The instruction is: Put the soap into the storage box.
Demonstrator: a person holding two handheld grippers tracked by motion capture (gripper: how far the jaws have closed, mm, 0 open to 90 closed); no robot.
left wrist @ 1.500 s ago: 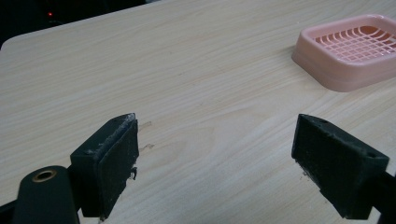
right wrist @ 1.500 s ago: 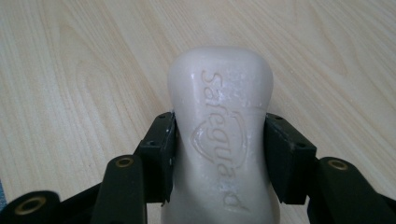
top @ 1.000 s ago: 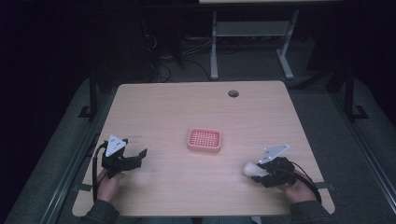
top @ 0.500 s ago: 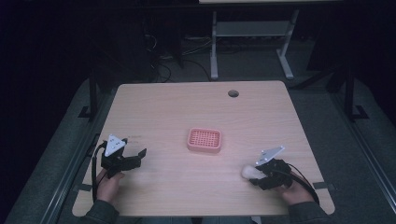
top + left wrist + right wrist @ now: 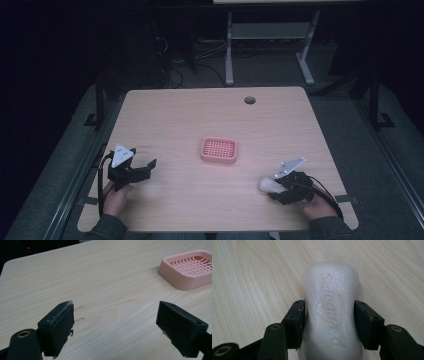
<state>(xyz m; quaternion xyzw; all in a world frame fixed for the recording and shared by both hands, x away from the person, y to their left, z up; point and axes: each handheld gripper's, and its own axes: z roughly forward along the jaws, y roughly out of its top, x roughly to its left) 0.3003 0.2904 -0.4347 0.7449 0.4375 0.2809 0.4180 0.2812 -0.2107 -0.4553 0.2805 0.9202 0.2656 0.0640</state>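
Soap [image 5: 332, 315], a white bar, sits between the two black jaws of the right gripper [image 5: 329, 322], which press against its narrowed middle from either side, so that gripper is clamped on the bar. In the right gripper view the bar points away from the camera along the jaws, its far end reaching past the jaw tips over the wooden table [image 5: 249, 272]. Whether its underside rests on the wood or is lifted just clear is hard to tell from this close. Raised lettering runs lengthwise down the top face and reads "Safeguard", with a shield-like emblem moulded beneath the letters.

In the high view the soap [image 5: 266, 184] shows as a pale lump at the front of the right gripper [image 5: 280, 186], near the table's [image 5: 190, 115] near right corner, with the person's right hand [image 5: 315, 205] behind it. A pink soap dish [image 5: 218, 150] with a grid top lies near the middle of the table, well apart from the bar.

The left gripper [image 5: 116, 322] has its jaws spread wide with only bare wood between them. In its own view the soap dish [image 5: 190, 268] lies ahead to the upper right. From above, the left gripper [image 5: 131, 169] is near the table's left edge, held by the left hand [image 5: 116, 197].
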